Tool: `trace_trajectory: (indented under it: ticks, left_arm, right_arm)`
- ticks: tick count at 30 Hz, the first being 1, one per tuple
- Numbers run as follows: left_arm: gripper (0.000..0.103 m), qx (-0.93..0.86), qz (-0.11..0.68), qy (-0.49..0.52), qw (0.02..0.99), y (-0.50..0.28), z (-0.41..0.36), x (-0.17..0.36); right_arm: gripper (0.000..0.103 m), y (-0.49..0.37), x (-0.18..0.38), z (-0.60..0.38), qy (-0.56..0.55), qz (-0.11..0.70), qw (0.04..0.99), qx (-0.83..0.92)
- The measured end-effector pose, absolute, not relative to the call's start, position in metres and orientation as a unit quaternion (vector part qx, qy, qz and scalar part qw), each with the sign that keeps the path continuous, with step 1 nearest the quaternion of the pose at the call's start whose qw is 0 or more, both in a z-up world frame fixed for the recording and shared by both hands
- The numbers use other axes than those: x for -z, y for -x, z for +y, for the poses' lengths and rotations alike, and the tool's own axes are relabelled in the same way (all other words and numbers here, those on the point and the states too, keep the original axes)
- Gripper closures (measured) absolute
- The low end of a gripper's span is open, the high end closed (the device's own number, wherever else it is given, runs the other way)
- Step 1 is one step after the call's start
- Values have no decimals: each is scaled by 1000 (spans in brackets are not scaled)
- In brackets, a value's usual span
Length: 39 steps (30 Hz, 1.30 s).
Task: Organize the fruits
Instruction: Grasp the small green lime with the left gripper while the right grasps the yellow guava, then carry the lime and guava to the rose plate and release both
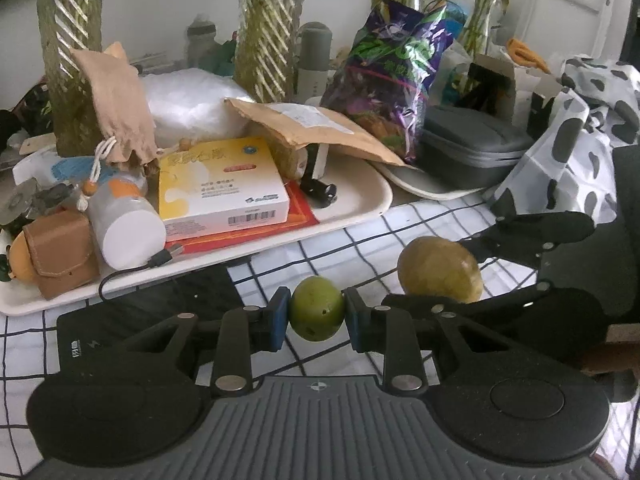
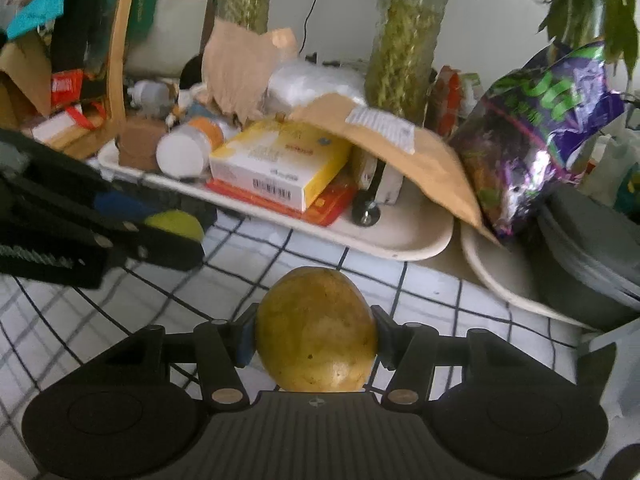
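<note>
A small round green fruit (image 1: pixel 316 309) sits between the blue pads of my left gripper (image 1: pixel 316 313), which is shut on it just above the checked tablecloth (image 1: pixel 344 248). To its right, a larger yellow-green fruit (image 1: pixel 440 270) lies between the black fingers of my right gripper (image 1: pixel 432 274). In the right wrist view the same large fruit (image 2: pixel 316 328) fills the span of my right gripper (image 2: pixel 314 338), with both pads against its sides. My left gripper (image 2: pixel 172 226) with the green fruit (image 2: pixel 178 222) shows at the left edge there.
A cream tray (image 1: pixel 360 200) behind the fruits is piled with a yellow box (image 1: pixel 220 184), a white bottle (image 1: pixel 128 228), a brown envelope (image 1: pixel 304 128) and pouches. A second cream dish (image 2: pixel 500 280), a grey case (image 1: pixel 472 148) and a purple bag (image 1: pixel 396 76) stand right. A black flat device (image 1: pixel 140 320) lies near left.
</note>
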<state>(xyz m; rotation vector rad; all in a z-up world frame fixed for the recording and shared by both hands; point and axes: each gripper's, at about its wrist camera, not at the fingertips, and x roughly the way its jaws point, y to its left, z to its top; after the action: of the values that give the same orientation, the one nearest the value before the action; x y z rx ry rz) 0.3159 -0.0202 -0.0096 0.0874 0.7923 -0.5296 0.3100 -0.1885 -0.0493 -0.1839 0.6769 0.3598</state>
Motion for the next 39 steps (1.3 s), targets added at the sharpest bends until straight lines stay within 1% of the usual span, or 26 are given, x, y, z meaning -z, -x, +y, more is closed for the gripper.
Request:
trace_trajectory:
  ticks: [11, 26, 35, 39]
  left_arm:
    - [75, 257, 374, -45, 890, -286, -22, -7]
    - [75, 254, 365, -49, 894, -227, -10, -27]
    - [75, 250, 378, -39, 891, -187, 6, -37]
    - [75, 245, 391, -43, 886, -169, 10, -33]
  right_arm:
    - [45, -268, 17, -201, 75, 318, 929, -175]
    - [45, -198, -4, -221, 48, 316, 933, -168]
    - [45, -151, -13, -219, 43, 315, 932, -177]
    - [45, -129, -15, -219, 42, 317, 930, -181]
